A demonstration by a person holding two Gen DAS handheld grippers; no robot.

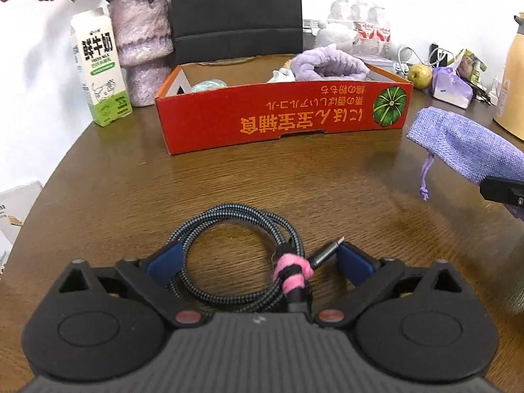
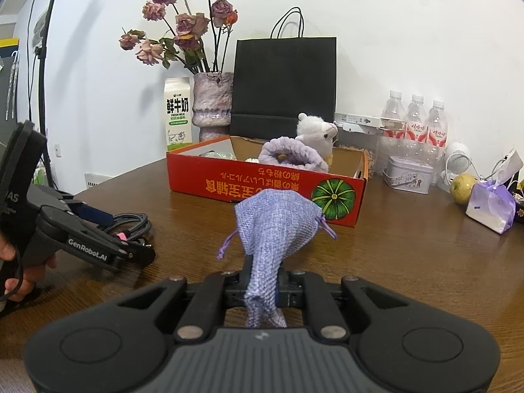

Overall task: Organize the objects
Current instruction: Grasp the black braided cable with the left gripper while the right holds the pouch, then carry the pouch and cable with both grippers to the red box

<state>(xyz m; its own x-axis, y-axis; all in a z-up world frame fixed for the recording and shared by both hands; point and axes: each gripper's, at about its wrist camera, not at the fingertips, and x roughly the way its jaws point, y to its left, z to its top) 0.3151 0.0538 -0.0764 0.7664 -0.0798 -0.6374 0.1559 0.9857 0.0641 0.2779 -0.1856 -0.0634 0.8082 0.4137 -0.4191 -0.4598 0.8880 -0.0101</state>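
Lavender pouch (image 2: 276, 226) pinched by right gripper (image 2: 263, 290); only left view shows left gripper (image 1: 258, 262) spread around cable (image 1: 242, 255)

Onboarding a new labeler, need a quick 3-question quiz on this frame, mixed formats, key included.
1. True or false: the right gripper is shut on the purple drawstring pouch.
2. What lies between the open fingers of the left gripper?
A. coiled braided cable
B. milk carton
C. apple
3. Fill in: the plush alpaca sits in the red ____.

Key: 1 true; 2 A; 3 box.
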